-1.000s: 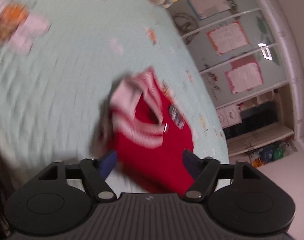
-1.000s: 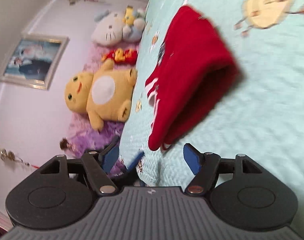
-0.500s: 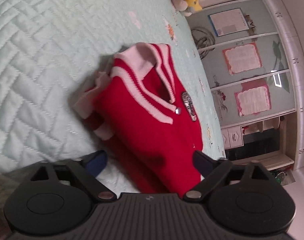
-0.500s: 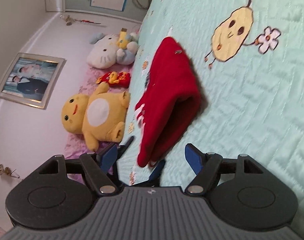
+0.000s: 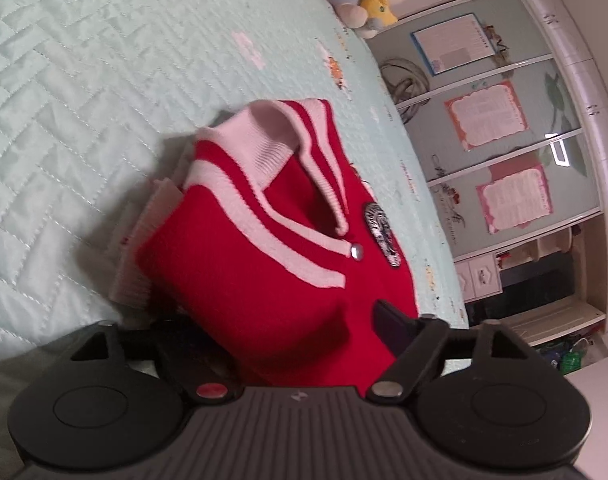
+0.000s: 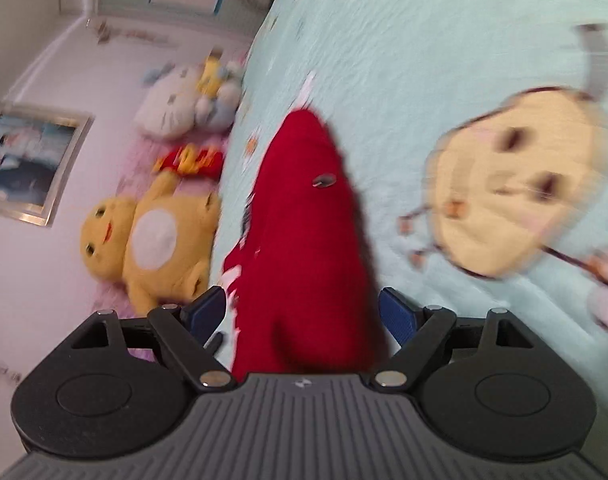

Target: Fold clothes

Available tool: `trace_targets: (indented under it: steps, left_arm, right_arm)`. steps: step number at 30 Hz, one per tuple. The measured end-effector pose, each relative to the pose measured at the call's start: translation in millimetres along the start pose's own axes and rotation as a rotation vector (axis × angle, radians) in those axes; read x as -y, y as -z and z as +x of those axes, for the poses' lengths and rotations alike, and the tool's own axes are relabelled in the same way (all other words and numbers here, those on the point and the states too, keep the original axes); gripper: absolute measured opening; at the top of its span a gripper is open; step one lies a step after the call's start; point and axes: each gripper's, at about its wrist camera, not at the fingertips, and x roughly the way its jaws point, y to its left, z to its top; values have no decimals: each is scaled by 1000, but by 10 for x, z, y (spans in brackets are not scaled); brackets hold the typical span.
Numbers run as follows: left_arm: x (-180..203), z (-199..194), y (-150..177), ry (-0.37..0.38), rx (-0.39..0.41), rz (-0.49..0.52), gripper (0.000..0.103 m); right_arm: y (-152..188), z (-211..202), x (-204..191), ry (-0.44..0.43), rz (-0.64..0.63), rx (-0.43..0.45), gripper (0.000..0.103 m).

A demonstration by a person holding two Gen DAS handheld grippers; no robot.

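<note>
Red cardigan (image 5: 263, 280) lies folded on the bed (image 5: 83, 100), straddled by left tongs (image 5: 279, 324) and right tongs (image 6: 304, 312), both spread. Layers should be pinched together, evenly.

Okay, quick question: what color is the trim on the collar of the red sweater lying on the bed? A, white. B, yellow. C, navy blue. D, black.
A: in the left wrist view the red sweater has a white ribbed collar and white stripes along its neckline.
</note>
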Motion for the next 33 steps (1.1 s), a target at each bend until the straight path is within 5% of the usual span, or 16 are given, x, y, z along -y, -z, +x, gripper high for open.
trace_targets:
  steps: [2, 5, 7, 12, 19, 22, 24, 27, 31, 33]
  left_arm:
    - [-27, -15, -58, 1, -20, 7, 73]
    - [-66, -37, -145, 4, -51, 19, 54]
    - [-93, -52, -203, 5, -71, 26, 43]
    - [-160, -109, -363, 10, -116, 49, 36]
    - [-363, -380, -636, 13, -111, 87, 33]
    - [-440, -370, -611, 1, -119, 65, 36]
    - [-485, -348, -579, -8, -126, 47, 40]
    - [-486, -337, -526, -5, -109, 33, 48]
    - [-463, -316, -475, -10, -81, 9, 48]
    - [-444, -307, -492, -11, -79, 13, 42]
  right_arm:
    - [-30, 114, -75, 38, -29, -28, 80]
    - [8, 150, -114, 117, -43, -32, 52]
    - [78, 102, -118, 128, -27, -24, 47]
    - [484, -64, -283, 111, -27, -35, 37]
    - [1225, 49, -668, 110, -167, -152, 36]
    - [1227, 31, -582, 117, -155, -165, 40]
    - [1153, -91, -411, 112, -60, -133, 57]
    - [1018, -216, -262, 76, 18, -57, 69]
    - [924, -36, -219, 49, 31, -67, 69]
    - [915, 131, -286, 77, -16, -95, 57]
